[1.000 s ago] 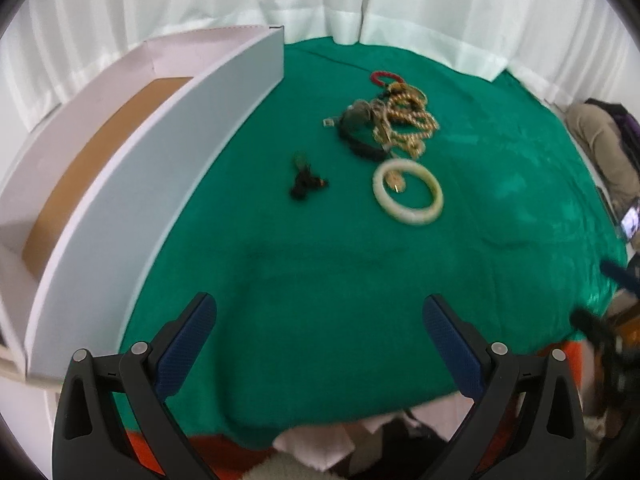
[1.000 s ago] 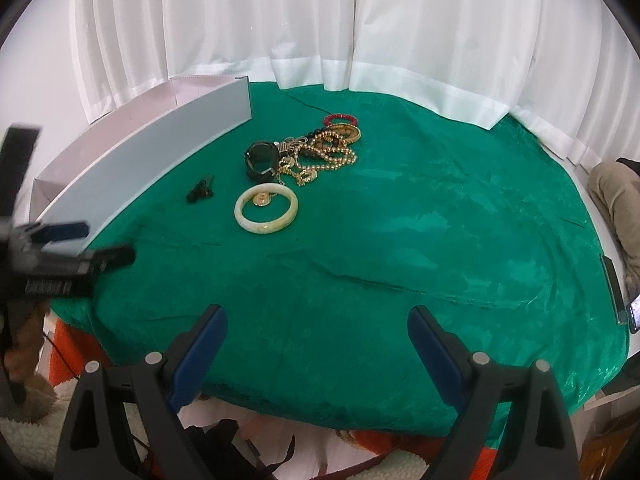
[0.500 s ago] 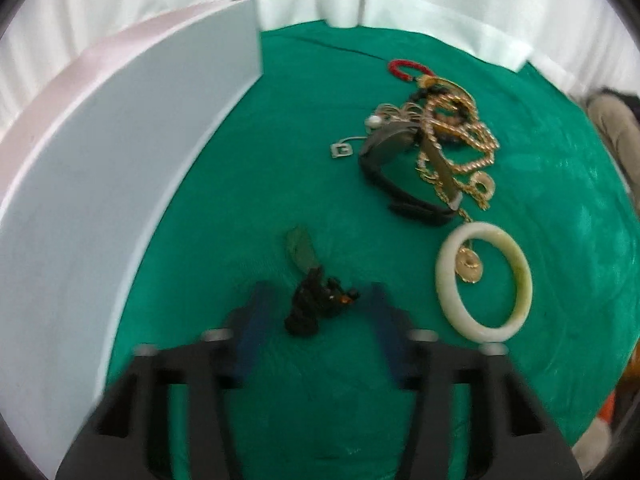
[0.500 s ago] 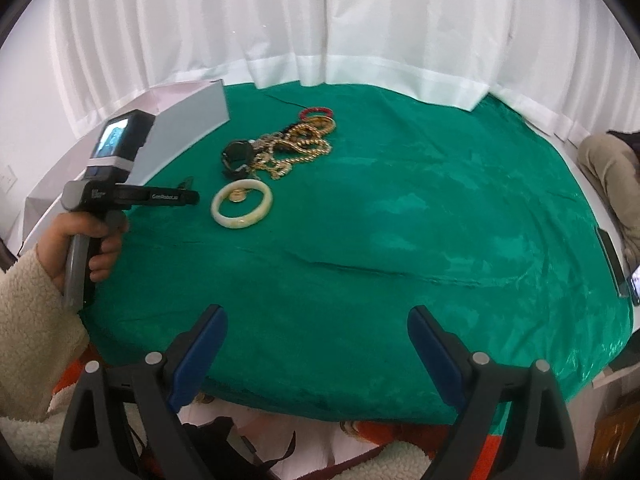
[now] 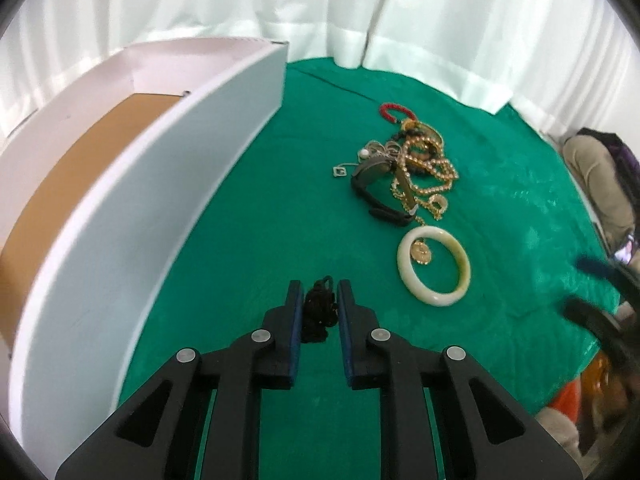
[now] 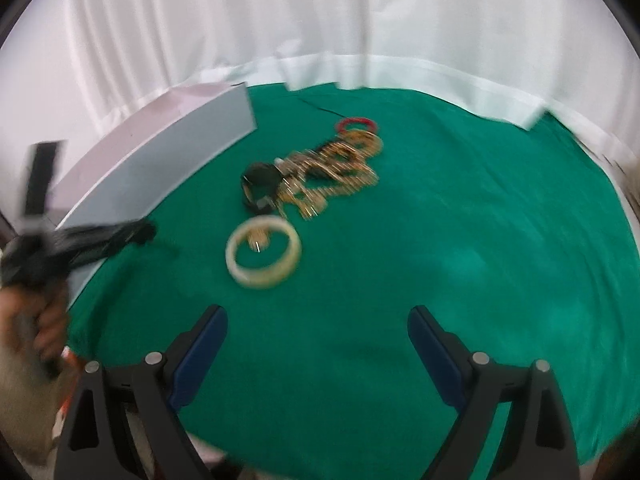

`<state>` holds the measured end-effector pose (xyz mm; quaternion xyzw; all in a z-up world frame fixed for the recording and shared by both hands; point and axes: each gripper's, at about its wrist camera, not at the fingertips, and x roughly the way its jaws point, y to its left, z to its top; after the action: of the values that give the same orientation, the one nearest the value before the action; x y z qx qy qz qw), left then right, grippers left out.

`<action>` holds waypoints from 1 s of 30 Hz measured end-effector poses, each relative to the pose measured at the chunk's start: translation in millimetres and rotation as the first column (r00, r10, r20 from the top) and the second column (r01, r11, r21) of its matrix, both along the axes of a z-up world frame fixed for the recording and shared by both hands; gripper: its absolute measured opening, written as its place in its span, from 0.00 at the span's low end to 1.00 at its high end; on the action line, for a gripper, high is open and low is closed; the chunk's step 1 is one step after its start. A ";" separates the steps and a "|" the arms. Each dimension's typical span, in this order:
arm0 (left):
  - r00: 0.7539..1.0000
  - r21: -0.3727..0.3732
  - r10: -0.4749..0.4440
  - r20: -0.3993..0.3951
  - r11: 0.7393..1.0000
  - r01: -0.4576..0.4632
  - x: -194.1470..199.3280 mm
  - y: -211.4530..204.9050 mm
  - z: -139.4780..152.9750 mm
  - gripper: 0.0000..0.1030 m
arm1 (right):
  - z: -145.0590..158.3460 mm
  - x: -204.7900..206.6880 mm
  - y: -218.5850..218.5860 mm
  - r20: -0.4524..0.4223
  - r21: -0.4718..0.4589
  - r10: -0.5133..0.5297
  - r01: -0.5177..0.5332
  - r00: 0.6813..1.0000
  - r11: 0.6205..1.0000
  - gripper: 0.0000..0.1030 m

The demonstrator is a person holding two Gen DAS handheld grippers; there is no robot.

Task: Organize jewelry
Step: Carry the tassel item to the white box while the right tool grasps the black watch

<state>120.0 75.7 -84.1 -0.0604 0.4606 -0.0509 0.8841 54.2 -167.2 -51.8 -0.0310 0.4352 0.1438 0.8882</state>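
Note:
My left gripper (image 5: pixel 318 290) is shut on a small black beaded piece (image 5: pixel 318 312) and holds it just above the green cloth, beside the white box (image 5: pixel 160 184). A pale jade bangle (image 5: pixel 434 272) lies to its right, with a gold pendant inside it. Behind it lies a tangle of gold chains (image 5: pixel 424 168), a black watch (image 5: pixel 376 192) and a red bracelet (image 5: pixel 394 111). My right gripper (image 6: pixel 318 320) is open and empty above the cloth's near side, with the bangle (image 6: pixel 262 256) ahead of it. The right wrist view shows the left gripper (image 6: pixel 140 232), blurred.
The open white box has a brown floor (image 5: pixel 80 164) and stands along the left of the green cloth (image 5: pixel 500 200). White curtains hang behind. A person's leg (image 5: pixel 596 176) and a phone show at the far right. The table's front edge is near the right gripper.
My left gripper came down over the black beaded piece, closed on it and lifted back with it. My right gripper moved forward toward the bangle.

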 end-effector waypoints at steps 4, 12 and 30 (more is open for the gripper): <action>1.000 0.014 0.027 0.000 1.000 -0.027 -10.2 0.8 0.0 0.15 | -21.0 70.4 63.4 -0.034 -0.059 0.139 -0.141 0.990 0.988 0.91; 0.997 -0.021 0.059 -0.040 0.998 -0.060 -32.3 17.7 -2.7 0.15 | -65.3 147.9 140.1 -0.085 -0.265 0.193 -0.209 0.978 0.941 0.44; 0.976 -0.111 0.193 0.103 0.977 -0.182 -63.0 108.1 98.2 0.15 | 75.0 110.9 139.7 -0.065 0.226 0.314 -0.292 0.947 0.929 0.12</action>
<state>57.0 183.8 14.1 -0.1453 0.3990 0.0062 0.9053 165.1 -27.5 23.1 0.0050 0.4513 0.3265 0.8305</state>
